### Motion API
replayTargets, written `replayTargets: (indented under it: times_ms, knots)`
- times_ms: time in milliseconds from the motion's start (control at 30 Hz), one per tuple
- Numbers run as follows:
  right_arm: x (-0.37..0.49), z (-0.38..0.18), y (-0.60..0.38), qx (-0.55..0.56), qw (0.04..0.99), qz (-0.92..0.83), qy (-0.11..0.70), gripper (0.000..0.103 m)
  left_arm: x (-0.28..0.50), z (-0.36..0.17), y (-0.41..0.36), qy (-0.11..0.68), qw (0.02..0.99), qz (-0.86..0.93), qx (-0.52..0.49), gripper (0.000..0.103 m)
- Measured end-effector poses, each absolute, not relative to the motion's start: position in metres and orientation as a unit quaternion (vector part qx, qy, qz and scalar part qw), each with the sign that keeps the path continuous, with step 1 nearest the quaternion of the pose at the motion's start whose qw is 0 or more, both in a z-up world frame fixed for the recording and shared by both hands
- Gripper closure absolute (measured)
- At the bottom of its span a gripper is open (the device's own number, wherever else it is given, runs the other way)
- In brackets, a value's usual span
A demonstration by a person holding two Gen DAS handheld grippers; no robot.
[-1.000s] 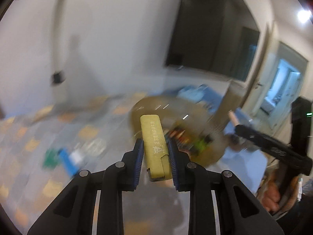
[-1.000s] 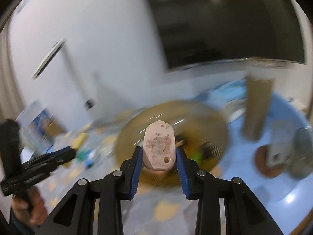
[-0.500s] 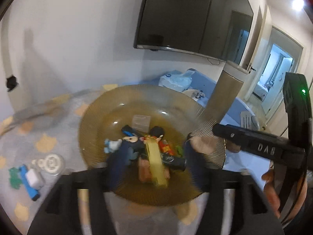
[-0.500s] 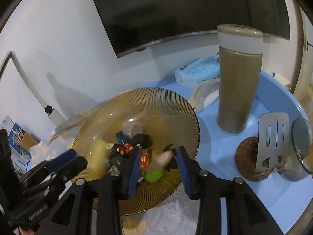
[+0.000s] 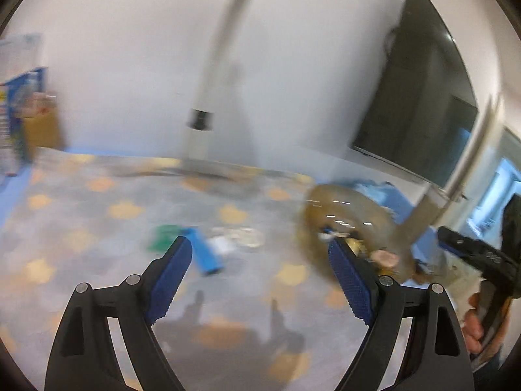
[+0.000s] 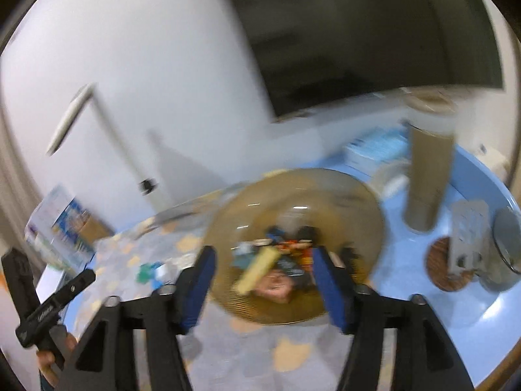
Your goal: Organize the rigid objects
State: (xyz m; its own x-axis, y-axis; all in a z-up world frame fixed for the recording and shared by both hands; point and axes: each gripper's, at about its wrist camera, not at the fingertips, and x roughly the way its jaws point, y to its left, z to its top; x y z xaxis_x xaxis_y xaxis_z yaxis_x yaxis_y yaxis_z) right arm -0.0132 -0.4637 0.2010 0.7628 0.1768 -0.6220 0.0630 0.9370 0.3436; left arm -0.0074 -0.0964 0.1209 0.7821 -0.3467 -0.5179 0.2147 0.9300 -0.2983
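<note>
Listing hazards as we see them, item by item.

Left tool: jaws spread and opening, nothing between them. It looks over the patterned cloth toward a blue block, a green piece and a clear round piece lying loose on the desk. The view is smeared, so we judge a reach made now could miss the block or knock it into the small pieces beside it.

Right tool: jaws parted and opening, empty, above the near rim of the amber bowl. In the bowl lie a yellow bar, a pink lump and a heap of small toys. The bar leans on the heap; we judge it may slide or tip out if the rim is bumped.

Bowl: it stands just beside a tall brown cylinder, with a slotted spatula and a glass farther right. We judge a wide swing on that side could topple the cylinder.

Both tools: the right tool's handle shows near the bowl in the left view, so we count a collision possible if both go for the bowl together.
</note>
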Motion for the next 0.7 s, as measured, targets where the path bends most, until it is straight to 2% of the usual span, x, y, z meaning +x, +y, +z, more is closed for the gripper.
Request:
replayTargets:
  times_ms: [167, 367, 500, 700]
  knots:
    - [-0.016, 0.186, -0.385, 0.12, 0.922, 0.101, 0.353, 0.036, -0.018, 0.08, -0.051, 0.331, 0.935, -0.075, -0.099, 0.018]
    - [-0.002, 0.101, -0.323, 0.075, 0.893, 0.12, 0.428, 0.036, -0.021, 0.019, -0.04, 0.377, 0.926, -0.009, -0.02, 0.018]
    - [0.003, 0.071, -0.323, 0.077, 0.88, 0.113, 0.454, 0.036, -0.026, 0.019, -0.038, 0.37, 0.929, -0.012, -0.026, 0.017]
    - [0.01, 0.055, -0.321, 0.072, 0.869, 0.11, 0.477, 0.035, -0.02, 0.013, -0.047, 0.393, 0.919, -0.016, -0.005, 0.014]
